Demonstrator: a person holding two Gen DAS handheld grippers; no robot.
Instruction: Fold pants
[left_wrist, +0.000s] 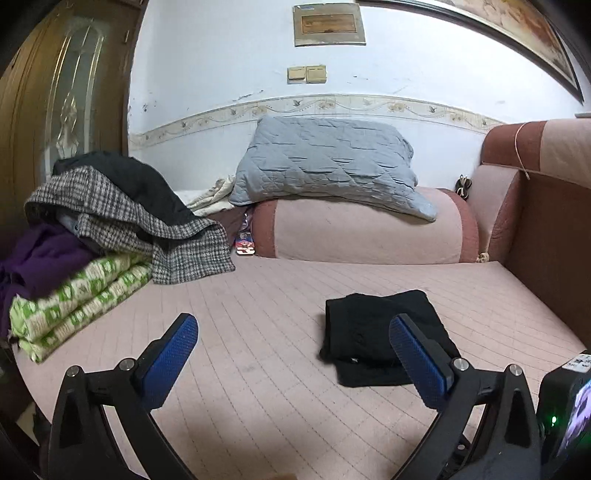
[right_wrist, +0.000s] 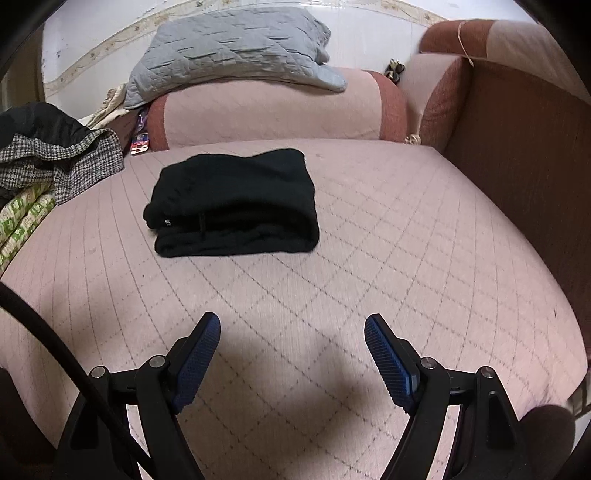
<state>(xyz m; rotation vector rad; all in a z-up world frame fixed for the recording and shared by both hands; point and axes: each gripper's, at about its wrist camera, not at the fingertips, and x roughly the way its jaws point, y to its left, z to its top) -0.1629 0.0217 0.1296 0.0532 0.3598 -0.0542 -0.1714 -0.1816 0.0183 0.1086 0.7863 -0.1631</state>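
Observation:
Black pants (right_wrist: 236, 206) lie folded into a compact stack on the pink quilted sofa seat (right_wrist: 369, 240). In the left wrist view the same pants (left_wrist: 369, 332) sit right of centre, partly behind the right finger. My left gripper (left_wrist: 293, 325) is open, lifted above the seat with nothing between its blue pads. My right gripper (right_wrist: 291, 328) hangs over bare seat in front of the pants, also open and holding nothing. Neither gripper touches the pants.
A heap of clothes (left_wrist: 122, 218) and a green-and-white folded blanket (left_wrist: 74, 306) fill the seat's left side. A grey quilted pillow (left_wrist: 325, 162) rests on the pink bolster (left_wrist: 362, 229) at the back. The brown sofa arm (right_wrist: 524, 155) bounds the right. A black cable (right_wrist: 55, 339) crosses the lower left.

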